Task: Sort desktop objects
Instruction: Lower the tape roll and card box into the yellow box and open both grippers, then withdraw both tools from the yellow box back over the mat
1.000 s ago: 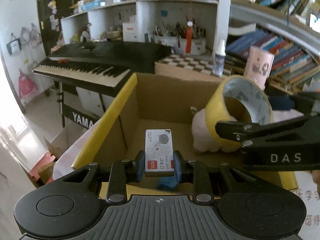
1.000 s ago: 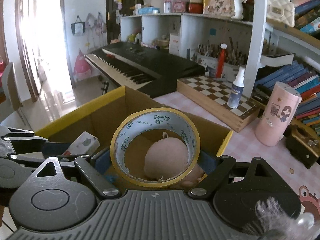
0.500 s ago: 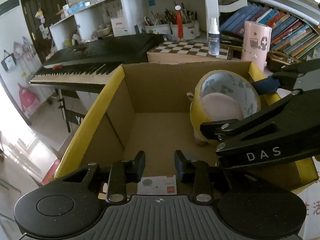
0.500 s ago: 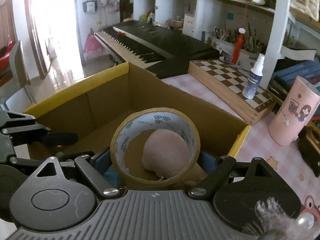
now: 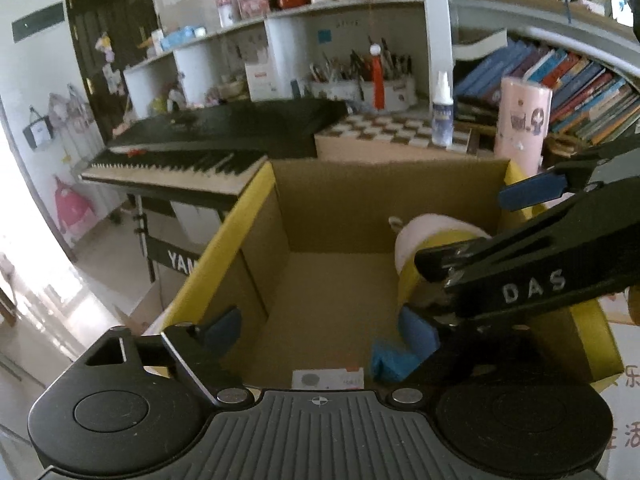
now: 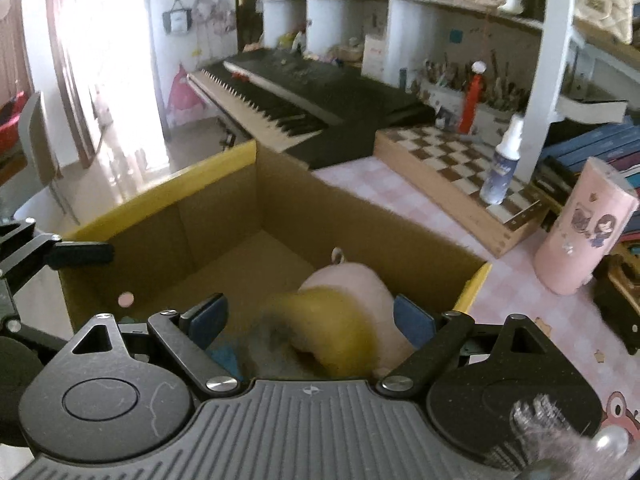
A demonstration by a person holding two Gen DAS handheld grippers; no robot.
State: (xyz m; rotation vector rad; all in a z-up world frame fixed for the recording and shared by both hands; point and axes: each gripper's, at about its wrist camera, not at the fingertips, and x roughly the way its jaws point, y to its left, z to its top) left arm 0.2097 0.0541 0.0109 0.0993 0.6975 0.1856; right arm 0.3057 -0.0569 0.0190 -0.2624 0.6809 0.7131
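Cardboard box [image 6: 224, 216] on pink checked tabletop [image 6: 384, 196] | keyboard [image 6: 288, 96], chessboard [image 6: 452, 164] behind | both jaws released

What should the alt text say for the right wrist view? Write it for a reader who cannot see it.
The right tongs hang open over a yellow-edged cardboard box, with a blurred yellow tape roll between them and a pink plush toy in the box. Beyond stand a keyboard, a chessboard and a pink canister.
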